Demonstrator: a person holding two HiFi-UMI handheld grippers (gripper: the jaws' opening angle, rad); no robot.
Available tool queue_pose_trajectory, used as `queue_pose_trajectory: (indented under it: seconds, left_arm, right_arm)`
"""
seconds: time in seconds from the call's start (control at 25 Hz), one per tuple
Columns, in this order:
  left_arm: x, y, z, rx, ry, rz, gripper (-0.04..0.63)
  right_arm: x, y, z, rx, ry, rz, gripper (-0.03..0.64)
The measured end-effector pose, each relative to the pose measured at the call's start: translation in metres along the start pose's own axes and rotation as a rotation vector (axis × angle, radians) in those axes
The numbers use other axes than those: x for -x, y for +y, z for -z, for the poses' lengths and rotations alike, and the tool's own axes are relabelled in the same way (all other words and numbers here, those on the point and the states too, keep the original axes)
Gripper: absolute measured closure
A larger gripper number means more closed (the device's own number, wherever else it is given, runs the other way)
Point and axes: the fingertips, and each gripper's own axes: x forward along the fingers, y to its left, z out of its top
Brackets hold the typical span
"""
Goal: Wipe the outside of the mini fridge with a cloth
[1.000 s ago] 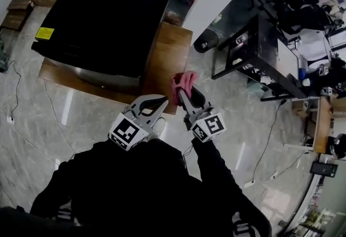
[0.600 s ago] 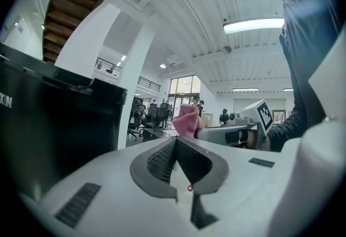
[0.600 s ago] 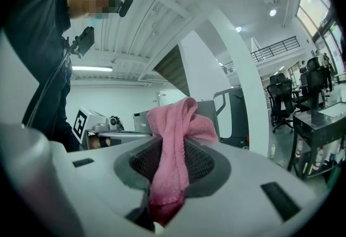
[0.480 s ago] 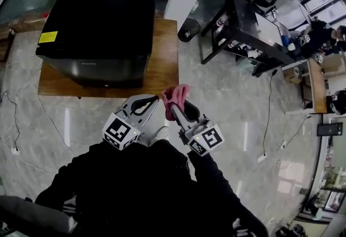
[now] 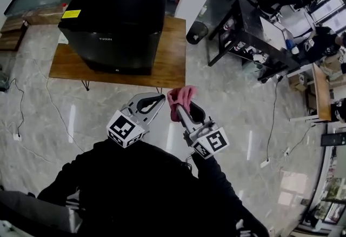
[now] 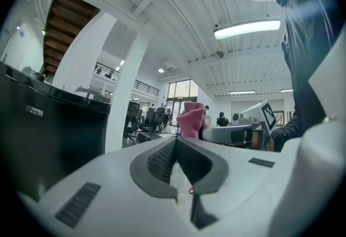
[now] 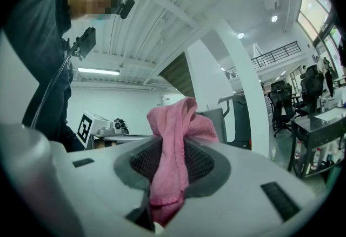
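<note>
One black mini fridge [image 5: 116, 19] stands on the wooden worktop [image 5: 168, 63], ahead and to the left of our tongs and well apart from them. Our left tongs [image 5: 160, 99] are closed with nothing between the jaws. Just to their right, our right tongs [image 5: 179, 107] are clamped on the pink cloth [image 5: 182, 95], which bunches past their tips.

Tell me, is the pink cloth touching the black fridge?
Apart. The head view shows the pink cloth in the right gripper over the floor, short of the table carrying the fridge.
</note>
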Motion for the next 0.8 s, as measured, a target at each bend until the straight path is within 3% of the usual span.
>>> queue_pose_trajectory:
  seconds: [0.44, 0.8]
  left_arm:
    - [0.093, -0.056, -0.014, -0.012, 0.013, -0.144, 0.589]
    - [0.19, -0.025, -0.023, -0.003, -0.017, -0.221, 0.589]
  right_arm:
    - [0.043, 0.083, 0.012, -0.031, -0.01, -0.097, 0.502]
    - [-0.004, 0.168, 0.02, -0.017, 0.022, -0.157, 0.502]
